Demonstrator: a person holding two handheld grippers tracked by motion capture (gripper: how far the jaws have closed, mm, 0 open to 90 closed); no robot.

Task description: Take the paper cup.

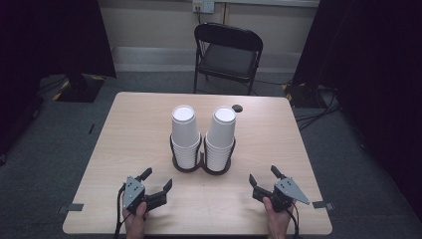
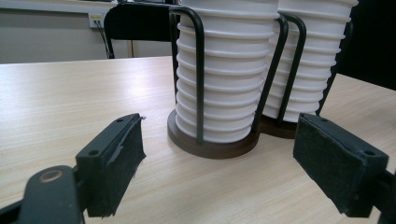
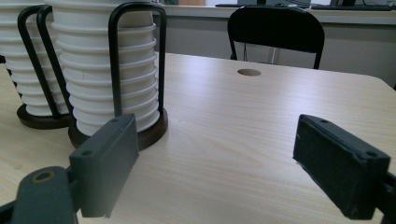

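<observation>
Two stacks of white paper cups stand upside down in a dark twin holder (image 1: 201, 164) at the table's middle: the left stack (image 1: 185, 134) and the right stack (image 1: 221, 137). My left gripper (image 1: 157, 179) rests low near the front left, open, nothing between its jaws, pointing toward the holder. In the left gripper view the left stack (image 2: 224, 74) rises close ahead behind black wire loops (image 2: 200, 70). My right gripper (image 1: 263, 176) sits at the front right, open and empty. In the right gripper view the nearer stack (image 3: 112, 70) stands ahead to the left.
The light wooden table (image 1: 139, 129) has a round cable hole (image 1: 237, 108) near its far edge. A black folding chair (image 1: 228, 55) stands beyond the table. Dark curtains hang at both sides. Tape marks (image 1: 75, 207) sit at the front corners.
</observation>
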